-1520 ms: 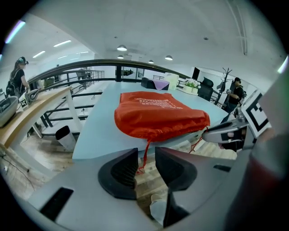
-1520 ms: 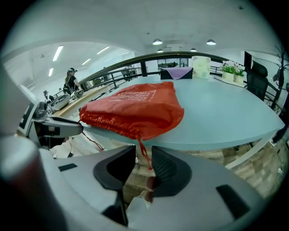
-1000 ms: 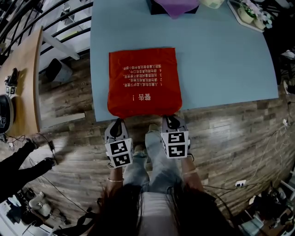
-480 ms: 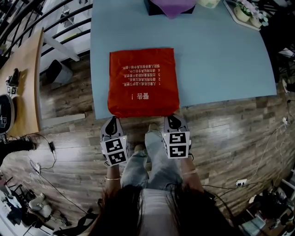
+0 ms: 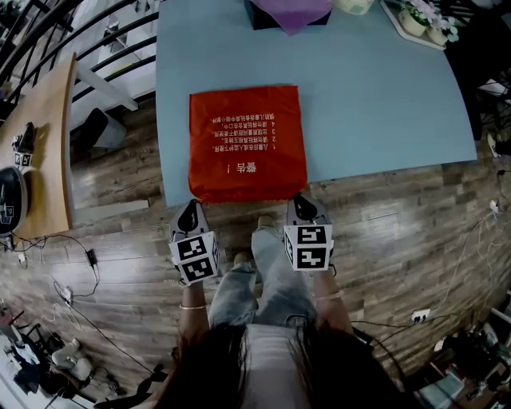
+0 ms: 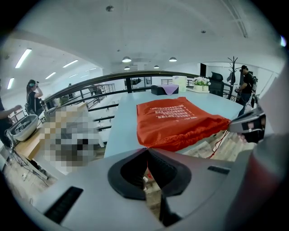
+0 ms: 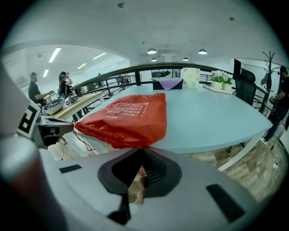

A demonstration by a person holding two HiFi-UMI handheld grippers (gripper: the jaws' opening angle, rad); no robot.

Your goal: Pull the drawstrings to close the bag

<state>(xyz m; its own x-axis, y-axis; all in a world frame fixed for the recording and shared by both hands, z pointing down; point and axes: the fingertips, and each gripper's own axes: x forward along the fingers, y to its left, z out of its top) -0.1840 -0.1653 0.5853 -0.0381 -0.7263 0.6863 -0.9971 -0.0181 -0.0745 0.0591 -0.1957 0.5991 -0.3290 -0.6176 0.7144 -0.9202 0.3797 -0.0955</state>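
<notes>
A red drawstring bag [image 5: 247,144] with white print lies flat on the light blue table [image 5: 375,96], its gathered mouth at the near edge. My left gripper [image 5: 190,209] is at the mouth's left corner and my right gripper [image 5: 299,203] at its right corner. Both are shut, each with a thin red drawstring pinched between the jaws. The left gripper view shows the bag [image 6: 176,119] just beyond the closed left gripper [image 6: 145,150]. In the right gripper view the bag [image 7: 131,115] meets the closed right gripper [image 7: 143,149], and a red cord [image 7: 83,139] hangs by the left gripper.
A dark box with purple cloth [image 5: 289,11] and a white tray of flowers [image 5: 417,21] stand at the table's far edge. A wooden desk [image 5: 44,152] with gear is at the left. The person's legs [image 5: 259,279] stand on wood floor below the table edge.
The left gripper has shifted a little to the left and outward. The right gripper stays almost in place. The bag's near edge looks slightly narrower.
</notes>
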